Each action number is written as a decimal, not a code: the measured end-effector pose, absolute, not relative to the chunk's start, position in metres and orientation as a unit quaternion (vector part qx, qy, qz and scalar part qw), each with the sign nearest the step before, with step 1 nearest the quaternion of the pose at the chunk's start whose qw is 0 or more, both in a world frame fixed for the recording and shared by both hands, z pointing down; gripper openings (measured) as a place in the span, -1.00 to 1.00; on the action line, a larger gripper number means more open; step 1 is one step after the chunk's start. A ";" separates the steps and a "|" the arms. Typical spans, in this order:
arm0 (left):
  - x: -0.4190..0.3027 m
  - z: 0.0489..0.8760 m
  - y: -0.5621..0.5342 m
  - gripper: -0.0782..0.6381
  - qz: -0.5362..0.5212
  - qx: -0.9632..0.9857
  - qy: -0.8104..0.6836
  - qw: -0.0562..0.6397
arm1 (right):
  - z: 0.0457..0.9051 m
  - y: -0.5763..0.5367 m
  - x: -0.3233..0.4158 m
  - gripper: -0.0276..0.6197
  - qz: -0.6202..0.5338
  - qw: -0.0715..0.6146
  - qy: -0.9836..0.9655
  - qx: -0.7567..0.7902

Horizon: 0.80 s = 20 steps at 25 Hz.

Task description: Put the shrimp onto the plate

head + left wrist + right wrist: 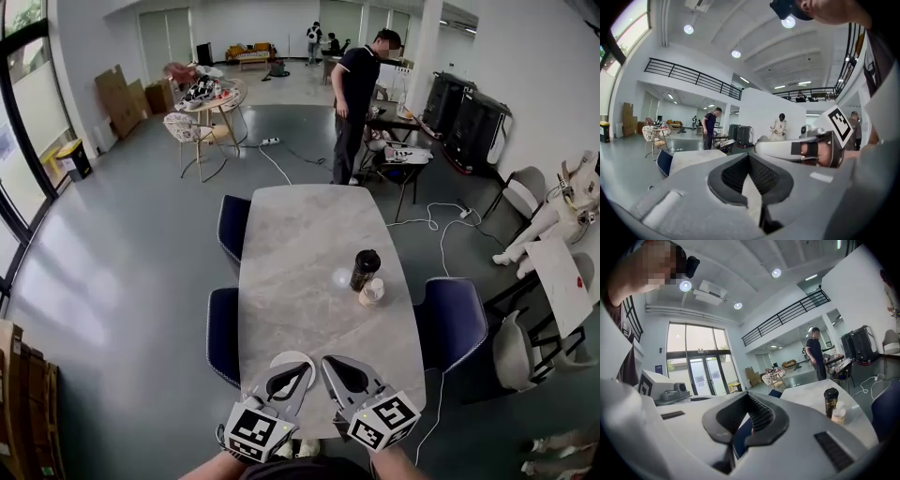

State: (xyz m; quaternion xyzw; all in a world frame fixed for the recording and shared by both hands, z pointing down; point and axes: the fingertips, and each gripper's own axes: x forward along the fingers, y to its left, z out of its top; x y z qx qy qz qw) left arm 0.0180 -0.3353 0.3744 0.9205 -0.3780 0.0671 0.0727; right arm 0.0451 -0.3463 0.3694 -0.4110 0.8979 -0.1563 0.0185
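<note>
Currently both jaws are clenched on nothing: the left gripper [300, 368] and the right gripper [330, 364] hover at the near end of the table [300, 253], over the white plate [279, 357]. No shrimp shows in any view. Searching blind could nudge the plate off the near edge or topple the dark cup [365, 270] farther right.

The head camera looked from high over the near end of the long table [309, 272], forward and steeply down, with the left gripper [298, 371] and right gripper [334, 366] close beneath it. Each gripper camera sat right behind its own jaws and was tilted up across the room, catching the other gripper at its side. All three views shared the table and the standing person [357, 98]; the head and right gripper views also shared the dark cup [365, 269].
</note>
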 end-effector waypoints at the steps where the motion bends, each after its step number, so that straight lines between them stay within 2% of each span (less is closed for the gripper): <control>1: 0.017 0.370 -0.333 -0.76 0.062 0.920 -0.379 0.074 | 0.365 -0.344 0.043 -0.91 -0.151 0.018 0.899 -0.410; 20: 0.007 0.325 -0.308 -0.76 0.022 0.917 -0.396 0.048 | 0.322 -0.322 0.024 -0.91 -0.092 0.016 0.910 -0.404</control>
